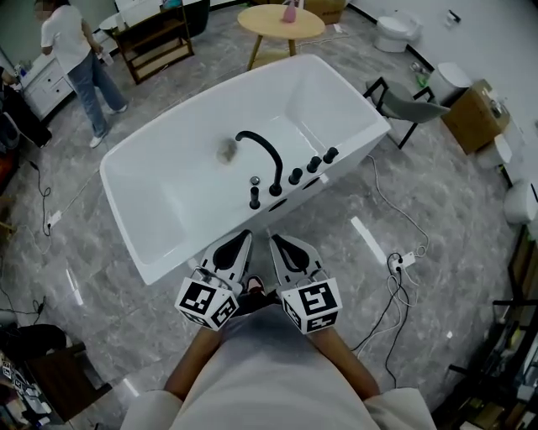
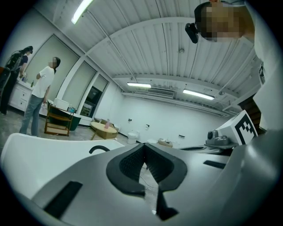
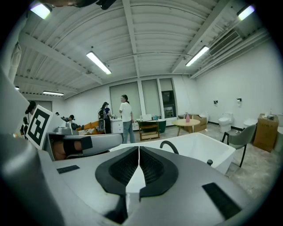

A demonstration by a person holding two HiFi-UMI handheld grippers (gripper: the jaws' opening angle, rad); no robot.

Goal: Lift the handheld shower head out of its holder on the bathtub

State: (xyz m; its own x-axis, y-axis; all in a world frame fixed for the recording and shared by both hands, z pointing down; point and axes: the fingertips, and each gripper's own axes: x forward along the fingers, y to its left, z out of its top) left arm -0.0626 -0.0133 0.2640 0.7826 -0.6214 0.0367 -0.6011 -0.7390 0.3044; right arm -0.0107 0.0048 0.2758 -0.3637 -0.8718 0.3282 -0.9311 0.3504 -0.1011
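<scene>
White bathtub (image 1: 168, 201) stands slantwise on a grey marbled tile floor (image 1: 437, 218), with bare floor along every side. On its near rim is a row of black fittings: a curved spout (image 1: 262, 149), round knobs (image 1: 313, 164) and, at the row's left end, the shower head (image 1: 255, 195), upright in its holder. A strip of open floor lies between that rim and the tongs. The left gripper (image 1: 243, 238) and the right gripper (image 1: 276, 242) are side by side, pointing toward the fittings, each with its jaws pressed together on nothing. To their right, white cables (image 1: 388, 294) and a power strip (image 1: 405, 259) lie on the tiles. A grey chair (image 1: 408, 105) stands at the tub's right end, with a cardboard box (image 1: 475, 113) beyond it. A round wooden table (image 1: 280, 23) stands behind the tub. At far left a person (image 1: 76, 50) stands by a white cabinet (image 1: 46, 84). Each gripper's cube carries black-and-white square markers (image 1: 318, 301)
</scene>
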